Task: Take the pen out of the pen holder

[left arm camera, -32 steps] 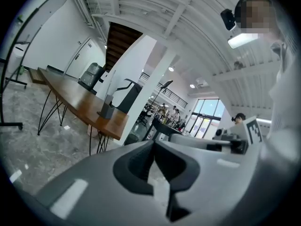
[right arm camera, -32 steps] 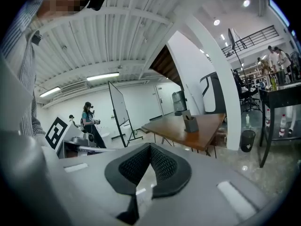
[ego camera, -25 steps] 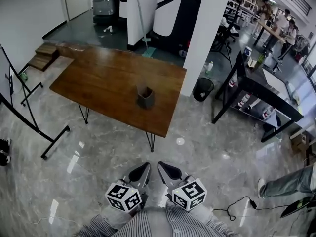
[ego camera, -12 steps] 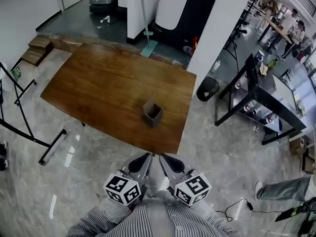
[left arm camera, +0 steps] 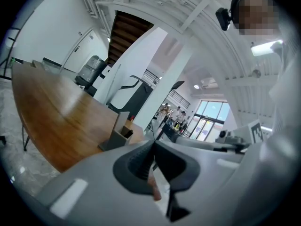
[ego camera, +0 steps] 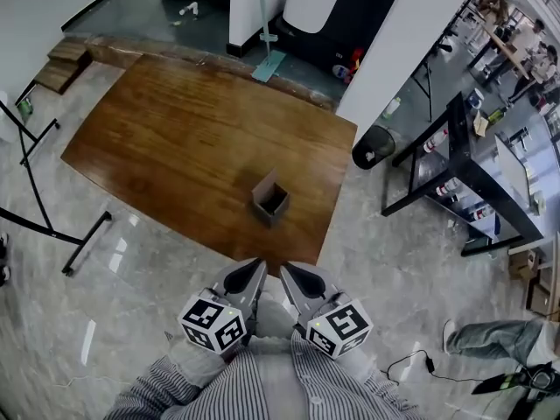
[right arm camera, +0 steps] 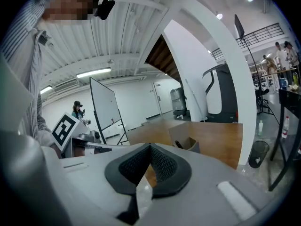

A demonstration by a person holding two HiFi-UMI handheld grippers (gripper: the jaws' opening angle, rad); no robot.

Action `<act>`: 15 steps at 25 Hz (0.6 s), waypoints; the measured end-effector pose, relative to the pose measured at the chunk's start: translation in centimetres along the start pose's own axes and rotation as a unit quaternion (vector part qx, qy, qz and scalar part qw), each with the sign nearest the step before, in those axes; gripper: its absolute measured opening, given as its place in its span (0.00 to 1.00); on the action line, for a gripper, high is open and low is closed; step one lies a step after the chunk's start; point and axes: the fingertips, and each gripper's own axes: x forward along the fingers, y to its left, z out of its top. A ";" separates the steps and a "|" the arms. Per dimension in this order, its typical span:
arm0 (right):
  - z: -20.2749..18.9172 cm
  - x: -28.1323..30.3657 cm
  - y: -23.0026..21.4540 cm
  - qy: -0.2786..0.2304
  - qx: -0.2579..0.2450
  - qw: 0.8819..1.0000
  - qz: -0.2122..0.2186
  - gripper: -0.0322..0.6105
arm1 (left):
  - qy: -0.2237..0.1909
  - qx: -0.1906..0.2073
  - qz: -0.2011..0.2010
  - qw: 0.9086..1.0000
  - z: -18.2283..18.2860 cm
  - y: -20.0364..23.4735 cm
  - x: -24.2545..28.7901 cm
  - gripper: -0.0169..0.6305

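Note:
A small square dark pen holder point(ego camera: 270, 198) stands near the near edge of the brown wooden table point(ego camera: 175, 147). In the right gripper view a dark pen point(right arm camera: 178, 144) lies inside the holder point(right arm camera: 187, 140). The left gripper view shows the holder point(left arm camera: 120, 133) ahead on the table. My left gripper point(ego camera: 255, 269) and right gripper point(ego camera: 288, 272) are held side by side just short of the table's near edge, below the holder. Both are shut, with nothing between their jaws.
A white pillar point(ego camera: 394, 51) rises past the table's right end, with a black bin point(ego camera: 372, 151) at its foot. A black bench point(ego camera: 464, 173) stands further right. Whiteboard stand legs point(ego camera: 52, 226) are on the left. A cable point(ego camera: 411, 366) lies on the marble floor.
Both grippers and the view have come forward to the table's near edge, so the pen holder is now closer. The jaws stayed shut.

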 end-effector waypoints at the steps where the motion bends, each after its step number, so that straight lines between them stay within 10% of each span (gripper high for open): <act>1: -0.2 0.2 -0.4 0.009 -0.001 1.000 -0.001 0.05 | 0.001 -0.005 0.007 1.000 0.0 0.2 0.2 0.04; 15: -2.7 5.1 -4.7 0.078 -0.020 0.997 0.014 0.09 | 0.016 -0.049 0.049 0.997 -1.4 3.9 3.4 0.04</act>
